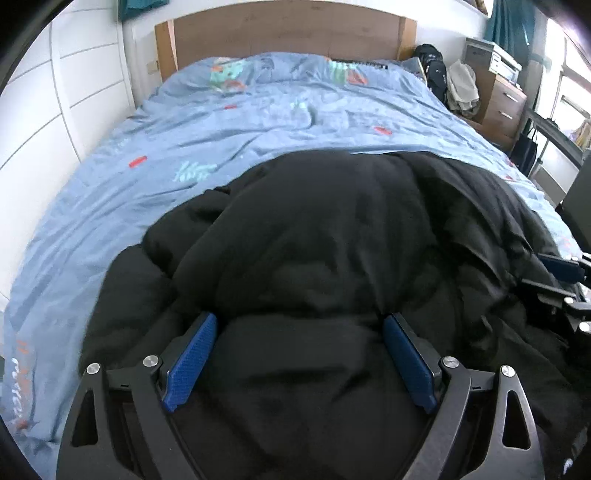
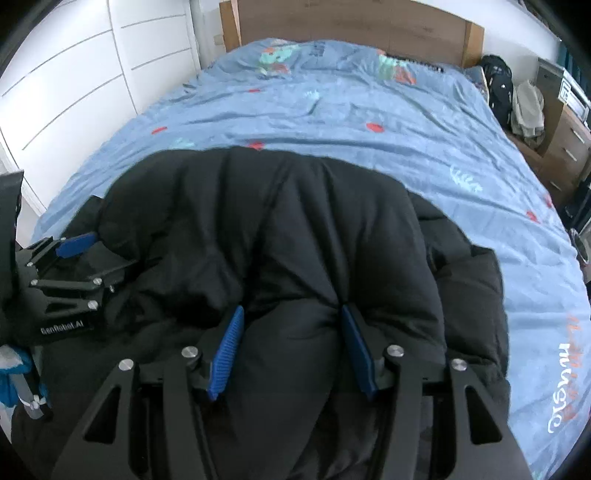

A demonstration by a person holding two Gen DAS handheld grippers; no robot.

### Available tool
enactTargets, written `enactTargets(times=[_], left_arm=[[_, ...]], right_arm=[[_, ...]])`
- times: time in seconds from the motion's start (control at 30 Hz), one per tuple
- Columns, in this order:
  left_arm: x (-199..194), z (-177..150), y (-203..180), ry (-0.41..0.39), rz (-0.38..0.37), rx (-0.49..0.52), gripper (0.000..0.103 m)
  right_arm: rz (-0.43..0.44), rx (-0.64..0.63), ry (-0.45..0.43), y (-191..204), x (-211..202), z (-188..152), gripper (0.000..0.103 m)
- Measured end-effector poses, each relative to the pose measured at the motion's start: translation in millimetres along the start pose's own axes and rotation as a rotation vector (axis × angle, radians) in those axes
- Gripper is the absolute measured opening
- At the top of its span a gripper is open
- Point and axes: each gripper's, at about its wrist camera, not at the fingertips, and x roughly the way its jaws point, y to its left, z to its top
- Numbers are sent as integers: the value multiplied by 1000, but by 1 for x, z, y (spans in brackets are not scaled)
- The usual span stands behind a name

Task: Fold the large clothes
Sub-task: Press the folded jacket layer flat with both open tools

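Both grippers [image 1: 299,321] [image 2: 291,314] apparently pinch black coat [image 1: 314,240]; blue bedspread [image 1: 258,118].

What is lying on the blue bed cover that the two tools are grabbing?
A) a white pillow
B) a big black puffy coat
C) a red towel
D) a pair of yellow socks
B: a black puffy coat lies on the blue bed cover, bunched between the pads of the right tool and of the left tool.

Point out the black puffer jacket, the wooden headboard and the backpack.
black puffer jacket [image 2: 295,229]: right wrist view, quilted middle.
wooden headboard [image 1: 288,33]: left wrist view, centre panel.
backpack [image 1: 434,66]: left wrist view, front.
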Motion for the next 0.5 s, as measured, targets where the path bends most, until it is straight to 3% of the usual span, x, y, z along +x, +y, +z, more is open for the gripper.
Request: enactTargets(times=[0.17,0.5], left_arm=[[-21,-16,-3,-7,-29,-20,90],[-22,-38,-5,5,-39,-46,90]], right_arm=[[45,0,-44,10,-31,-14,53],[28,-4,-6,15,-30,-50,55]])
